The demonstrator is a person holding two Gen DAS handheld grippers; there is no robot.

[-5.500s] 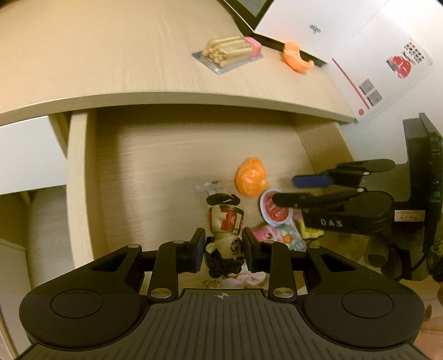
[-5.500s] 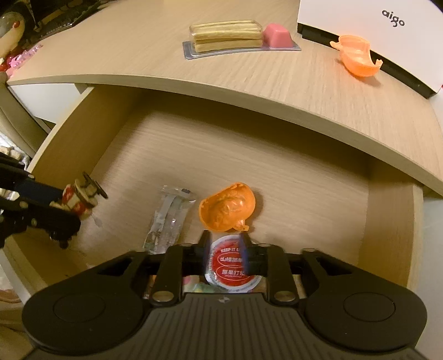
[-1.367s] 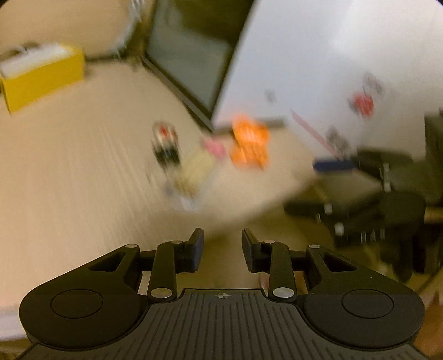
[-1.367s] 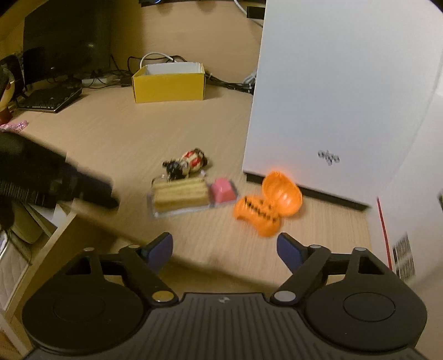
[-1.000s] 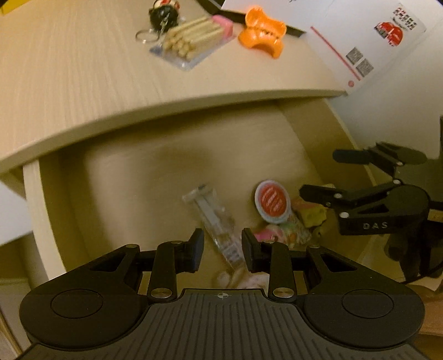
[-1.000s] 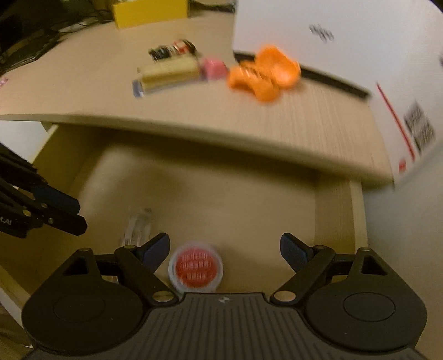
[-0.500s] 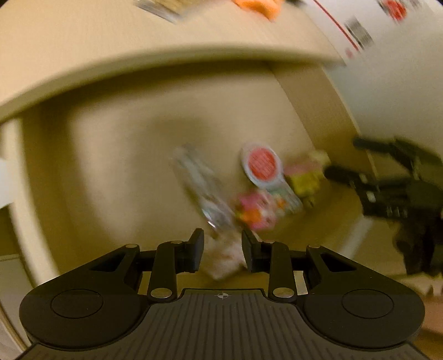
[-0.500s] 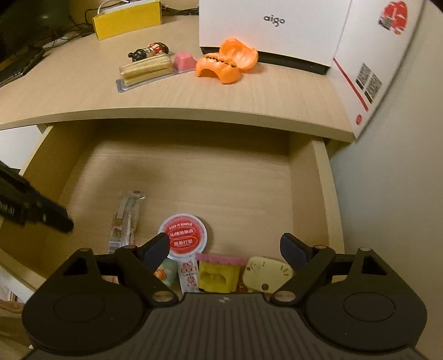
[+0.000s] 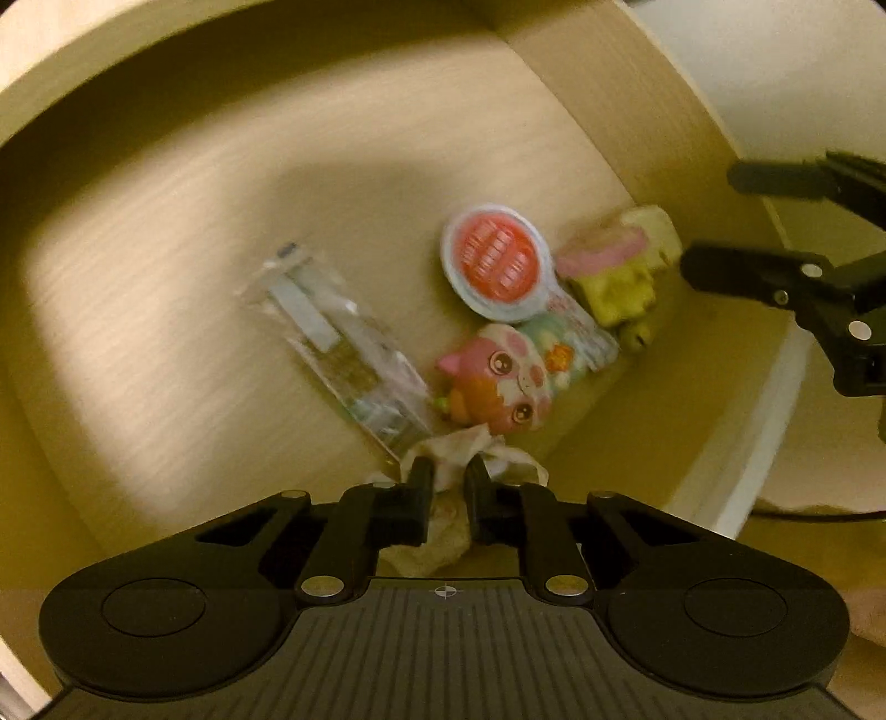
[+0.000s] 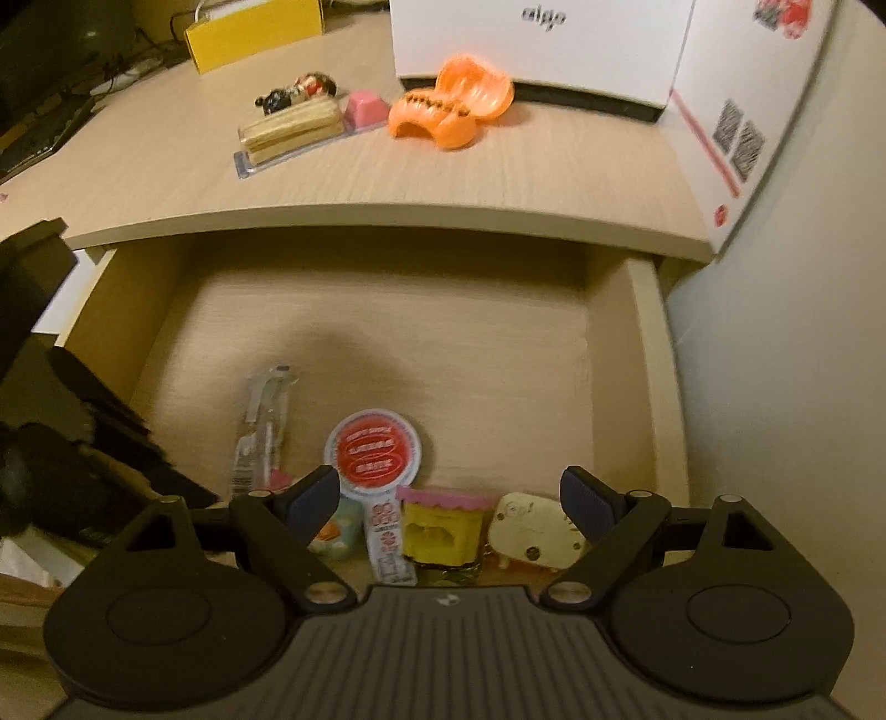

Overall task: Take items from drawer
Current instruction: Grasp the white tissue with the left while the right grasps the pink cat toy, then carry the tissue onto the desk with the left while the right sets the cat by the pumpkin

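The open wooden drawer (image 10: 645, 360) holds a clear flat packet (image 9: 343, 343), a round red-lidded cup (image 9: 495, 268), a pink cat toy (image 9: 498, 382), a yellow and pink toy (image 9: 614, 277) and a crumpled white wrapper (image 9: 459, 443) at the front. My left gripper (image 9: 448, 482) is low in the drawer, jaws narrowed with the white wrapper between them. My right gripper (image 10: 448, 493) hovers wide open over the drawer front, above the cup (image 10: 374, 448) and the yellow toy (image 10: 443, 526), holding nothing. It also shows at the right (image 9: 714, 221).
On the desk top (image 10: 498, 183) lie two orange shells (image 10: 451, 108), a biscuit stick pack (image 10: 293, 130) and a small figure (image 10: 296, 91), with a white box (image 10: 542, 44) and a yellow box (image 10: 255, 27) behind. A cream toy (image 10: 534, 531) sits front right.
My left gripper came back from the desk top, dropped into the drawer front, and its jaws have narrowed onto the white wrapper. The right gripper stays open and has moved slightly nearer the drawer.
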